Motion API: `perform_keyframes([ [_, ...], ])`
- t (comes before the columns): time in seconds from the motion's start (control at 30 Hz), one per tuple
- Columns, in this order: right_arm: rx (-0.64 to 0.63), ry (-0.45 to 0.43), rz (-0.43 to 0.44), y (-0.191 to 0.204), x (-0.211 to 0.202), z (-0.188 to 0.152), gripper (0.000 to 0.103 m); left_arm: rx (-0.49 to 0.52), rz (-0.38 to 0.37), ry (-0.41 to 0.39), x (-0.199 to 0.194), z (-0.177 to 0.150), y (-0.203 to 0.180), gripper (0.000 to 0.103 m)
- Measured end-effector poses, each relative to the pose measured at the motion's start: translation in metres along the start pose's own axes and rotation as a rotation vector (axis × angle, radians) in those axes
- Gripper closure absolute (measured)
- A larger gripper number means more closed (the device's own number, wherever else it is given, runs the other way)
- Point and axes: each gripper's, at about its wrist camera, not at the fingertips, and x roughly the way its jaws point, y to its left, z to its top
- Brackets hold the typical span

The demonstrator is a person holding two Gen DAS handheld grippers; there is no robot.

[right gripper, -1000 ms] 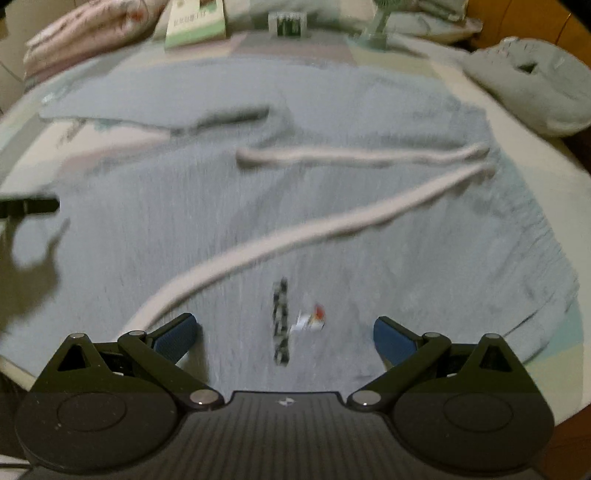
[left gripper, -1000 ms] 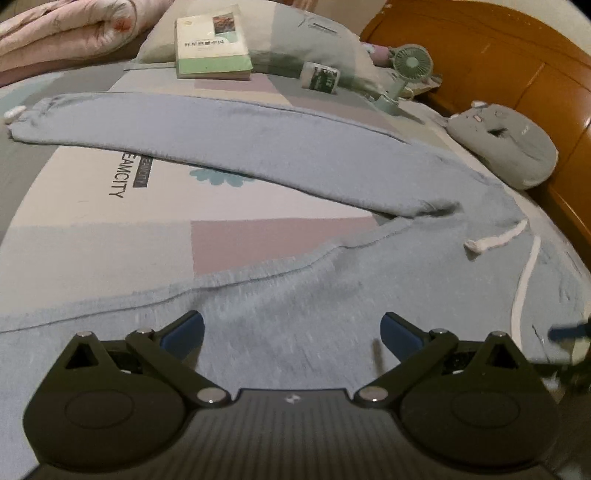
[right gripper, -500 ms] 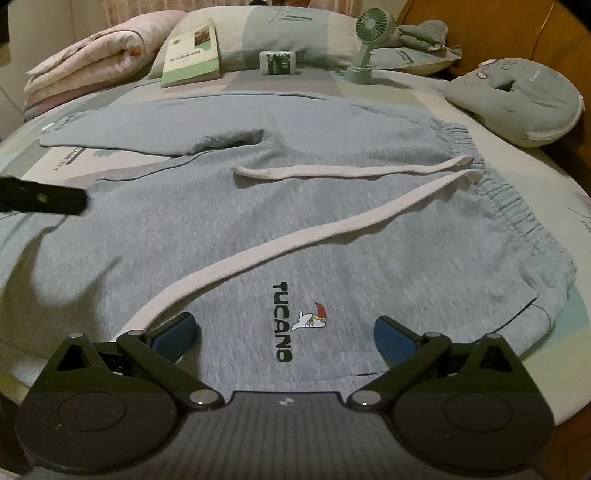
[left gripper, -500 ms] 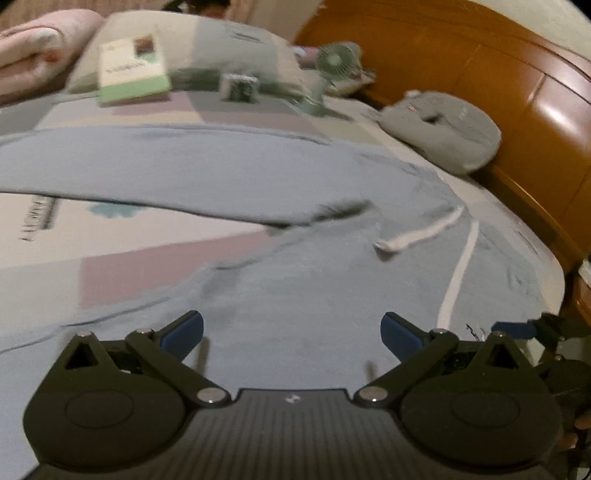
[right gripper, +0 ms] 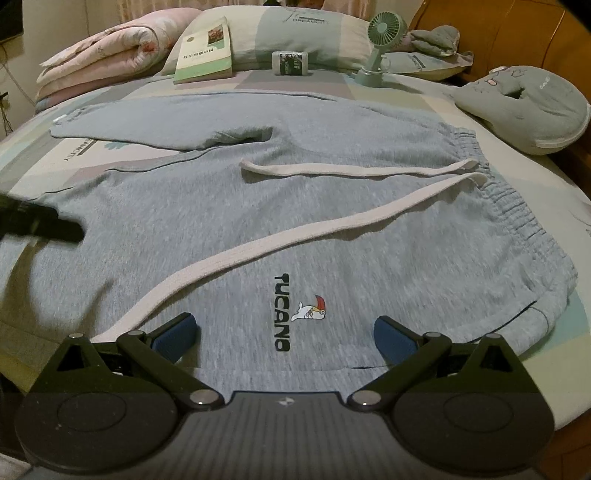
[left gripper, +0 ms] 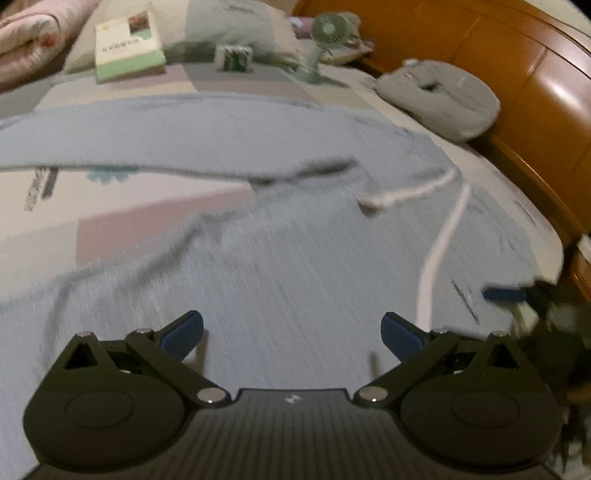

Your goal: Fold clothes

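Grey sweatpants [right gripper: 332, 229] lie spread flat on the bed, waistband to the right, legs running left. A TUCANO logo [right gripper: 282, 312] sits near the front hem, and two white drawstrings [right gripper: 332, 171] cross the fabric. My right gripper [right gripper: 282, 334] hovers open just above the pants' near edge by the logo. My left gripper [left gripper: 291, 328] is open over the thigh area of the pants [left gripper: 280, 240], in a blurred view, with nothing between its fingers. The left gripper's finger [right gripper: 40, 223] shows dark at the left edge of the right wrist view.
At the head of the bed lie a pillow [right gripper: 295, 33], a green book [right gripper: 205, 51], a small box [right gripper: 291, 63], a green desk fan [right gripper: 380, 44], a pink quilt [right gripper: 103, 55] and a grey plush cushion [right gripper: 524, 107]. A wooden bed frame [left gripper: 517, 74] runs along the right.
The left gripper has swung right and come lower over the pants, and its view is blurred by motion. The right gripper's view steadied after moving closer to the logo. Both stayed open.
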Motion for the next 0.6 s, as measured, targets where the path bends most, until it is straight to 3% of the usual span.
perform_keyframes([
  [0.1,-0.001,-0.003,-0.001,0.0,0.0,-0.001,0.0,-0.018,0.007,0.009,0.0,-0.012,0.001,0.001],
  [0.6,-0.045,0.008,0.008,0.0,-0.008,-0.006,0.0,-0.041,-0.007,-0.002,-0.001,-0.002,0.005,0.001],
])
